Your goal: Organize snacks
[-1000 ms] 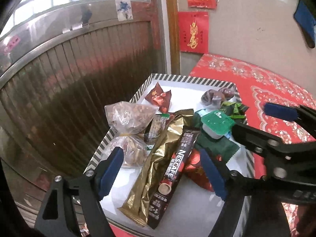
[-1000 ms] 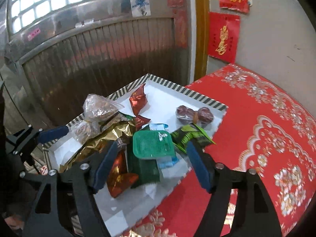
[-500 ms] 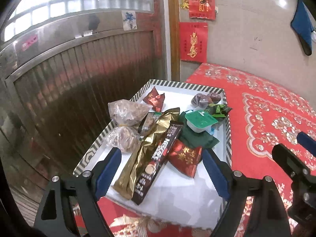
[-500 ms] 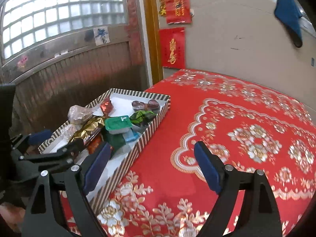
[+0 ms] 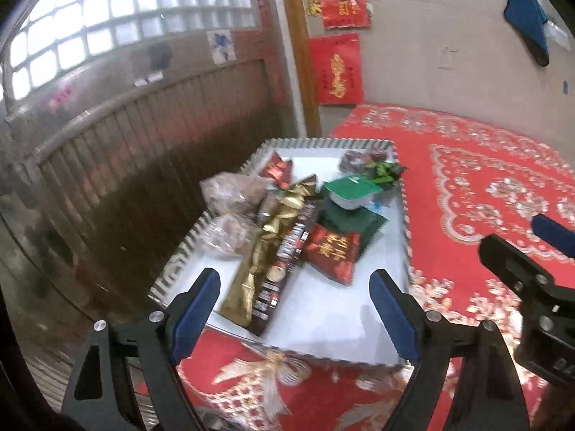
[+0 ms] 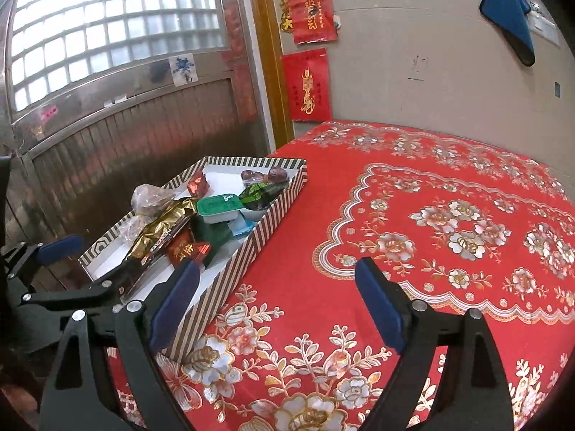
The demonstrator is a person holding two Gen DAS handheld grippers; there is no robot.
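Nearest, left tool point(image 5: 294, 303) spread wide and empty, blue pads hanging over the near end of the tray; right tool point(image 6: 276, 300) likewise spread and empty, poised above the red floral tablecloth point(image 6: 413, 237) on the table, just beside the tray's long side. Neither touching any snack.

Next, shallow rectangular tray with striped black-and-white rim point(image 5: 172, 269), white inside, set at the table's left edge. Near end of its floor bare. Toward the middle, a loose heap: long crinkled gold foil packet point(image 5: 267, 240) lying lengthwise, a dark Nescafe coffee stick point(image 5: 287, 262) right alongside and touching it, a red foil pouch with gold lettering point(image 5: 332, 251) just to the right, resting partly on a flat dark green packet point(image 5: 354, 221). Left of the gold packet, two clear knotted bags of brownish snacks point(image 5: 230, 212). On top of the green packet, a small white cup with green peel-off lid point(image 5: 354, 192). Farther back, a small red wrapper point(image 5: 278, 170), green-and-black wrappers point(image 5: 382, 172) and dark wrapped pieces point(image 5: 354, 160) near the far rim.

Beyond, ribbed metal door, glass-block window, red paper hangings on the wall.

Judging by the layout: all visible snacks already inside the tray, nothing loose on the cloth, so gathering looks done or close to it. Still overlapping and mixed by kind, though; if sorting or straightening is meant, that part remains.
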